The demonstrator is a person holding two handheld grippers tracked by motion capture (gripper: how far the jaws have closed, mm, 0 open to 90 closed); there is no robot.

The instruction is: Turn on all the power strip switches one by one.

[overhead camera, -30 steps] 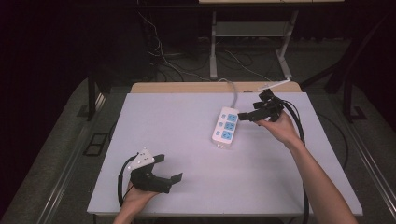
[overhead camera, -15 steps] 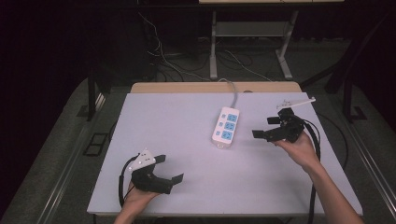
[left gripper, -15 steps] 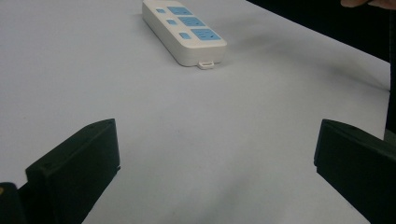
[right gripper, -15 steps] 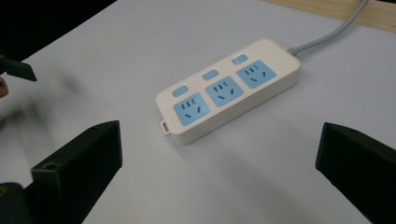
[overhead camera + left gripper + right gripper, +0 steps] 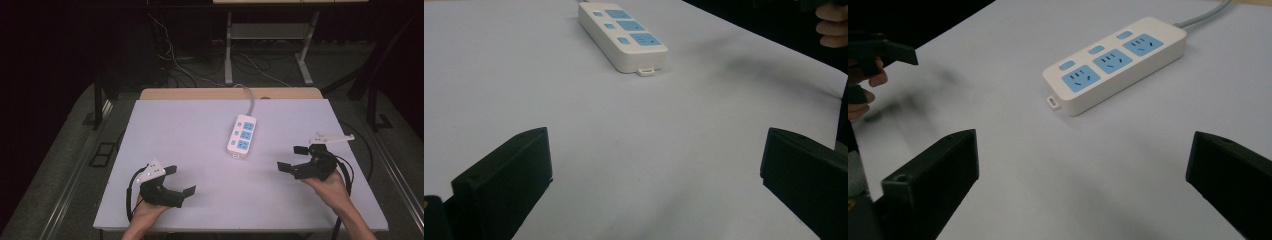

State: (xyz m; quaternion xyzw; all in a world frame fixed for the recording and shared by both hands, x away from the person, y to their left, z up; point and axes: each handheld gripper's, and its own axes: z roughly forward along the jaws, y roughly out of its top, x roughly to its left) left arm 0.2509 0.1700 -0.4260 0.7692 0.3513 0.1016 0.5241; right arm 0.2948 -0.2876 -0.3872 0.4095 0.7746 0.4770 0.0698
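Smooth, slightly glossy white plastic power strip with blue socket faces (image 5: 242,136) lying on a matt, pale grey tabletop (image 5: 200,130); matt black gripper jaws.

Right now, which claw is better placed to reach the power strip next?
Probably the right claw: it sits open beside the power strip, nearer than the left claw, which is back by the table's near edge. Both are empty.

The power strip (image 5: 242,136) lies on the table (image 5: 190,125), toward its far middle, cord running off the back edge. Your left gripper (image 5: 180,181) sits near-left of it, your right gripper (image 5: 292,159) near-right, well apart.
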